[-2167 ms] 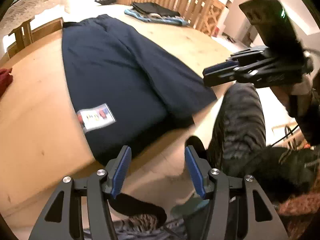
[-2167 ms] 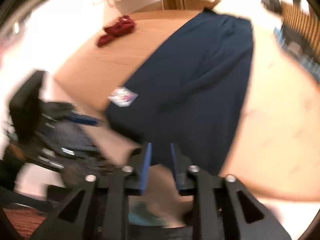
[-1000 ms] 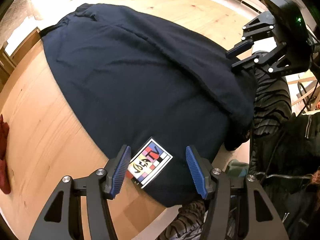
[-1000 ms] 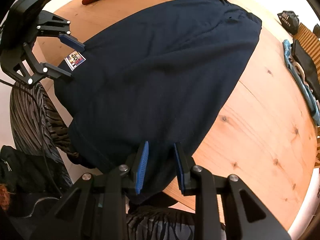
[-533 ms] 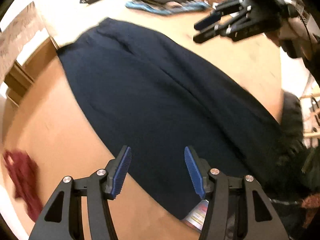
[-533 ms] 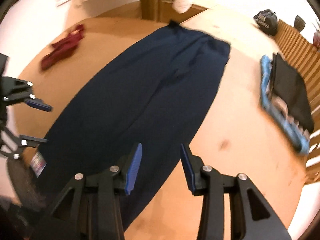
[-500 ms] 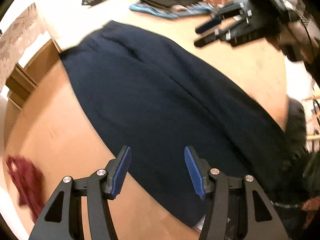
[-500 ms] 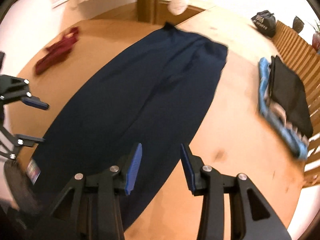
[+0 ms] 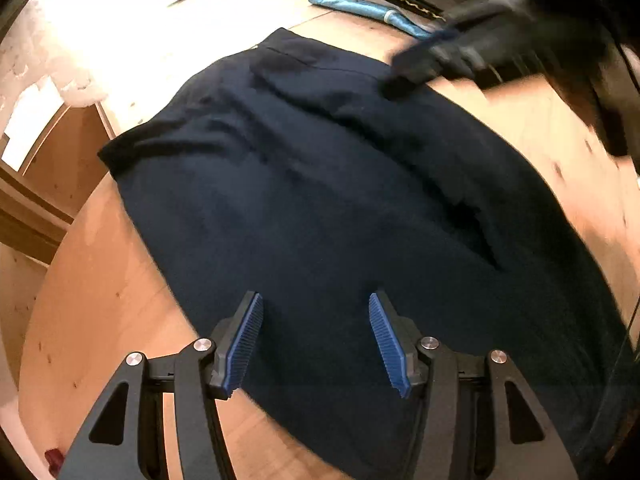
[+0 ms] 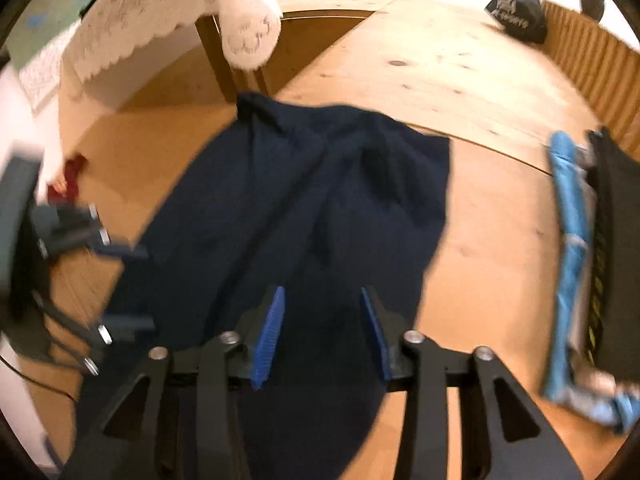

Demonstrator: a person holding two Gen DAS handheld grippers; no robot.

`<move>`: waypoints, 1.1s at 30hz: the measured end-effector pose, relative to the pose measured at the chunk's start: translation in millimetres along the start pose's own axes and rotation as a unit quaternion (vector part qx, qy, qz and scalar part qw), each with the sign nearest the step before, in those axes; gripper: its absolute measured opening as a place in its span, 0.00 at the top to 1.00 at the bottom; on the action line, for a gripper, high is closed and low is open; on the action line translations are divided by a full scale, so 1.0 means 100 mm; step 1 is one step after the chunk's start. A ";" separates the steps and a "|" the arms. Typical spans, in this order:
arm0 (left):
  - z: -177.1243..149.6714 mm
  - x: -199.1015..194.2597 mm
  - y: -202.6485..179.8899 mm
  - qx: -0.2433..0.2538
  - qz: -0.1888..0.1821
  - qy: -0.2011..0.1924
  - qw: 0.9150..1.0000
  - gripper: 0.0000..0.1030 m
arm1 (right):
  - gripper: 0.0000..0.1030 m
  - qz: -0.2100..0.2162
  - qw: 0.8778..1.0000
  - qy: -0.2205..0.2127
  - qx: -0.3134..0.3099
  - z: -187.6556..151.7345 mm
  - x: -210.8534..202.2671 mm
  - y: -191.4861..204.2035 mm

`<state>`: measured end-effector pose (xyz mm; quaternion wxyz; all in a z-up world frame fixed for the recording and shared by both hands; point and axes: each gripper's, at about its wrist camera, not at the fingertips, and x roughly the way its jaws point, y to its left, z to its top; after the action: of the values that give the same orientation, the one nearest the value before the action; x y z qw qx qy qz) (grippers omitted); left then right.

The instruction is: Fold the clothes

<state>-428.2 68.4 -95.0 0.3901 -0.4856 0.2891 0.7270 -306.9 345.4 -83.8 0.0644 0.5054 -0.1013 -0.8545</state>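
Dark navy trousers (image 9: 328, 200) of soft, creased cloth lie flat along the pale knotty wooden table (image 9: 104, 304), bare wood both sides; left gripper (image 9: 316, 336) open over them, right gripper (image 10: 322, 332) just been opening, empty

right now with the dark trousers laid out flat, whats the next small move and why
Probably lower both grippers onto the far end of the trousers and pinch it, one at each corner. The left gripper and right gripper both hang over the cloth with jaws apart and nothing between them; the right jaws have just been opening. The trousers lie spread lengthwise on the table, not yet folded.
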 end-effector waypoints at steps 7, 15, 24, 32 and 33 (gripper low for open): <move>-0.57 -0.29 -0.07 -0.014 -0.019 0.004 1.000 0.48 | 0.53 0.079 0.993 0.086 0.025 0.32 0.48 0.12; -0.74 -0.38 -0.39 0.013 -0.039 -0.001 0.999 0.48 | 0.53 0.095 0.988 0.124 0.008 0.21 0.55 0.43; -0.85 -0.27 -0.38 0.013 -0.038 0.018 0.999 0.48 | 0.53 0.088 0.988 0.124 0.006 0.14 0.61 0.59; -0.83 -0.27 -0.29 0.023 -0.045 0.012 0.999 0.48 | 0.53 0.160 0.975 0.098 0.117 0.37 0.72 0.20; -0.82 -0.26 -0.26 0.025 -0.046 0.011 0.999 0.48 | 0.53 0.162 0.974 0.092 0.126 0.43 0.75 0.14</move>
<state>-360.7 9.4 -101.4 0.4316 -0.4964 0.2887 0.6957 -380.2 320.0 -123.9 0.1469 0.5626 -0.2828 -0.7628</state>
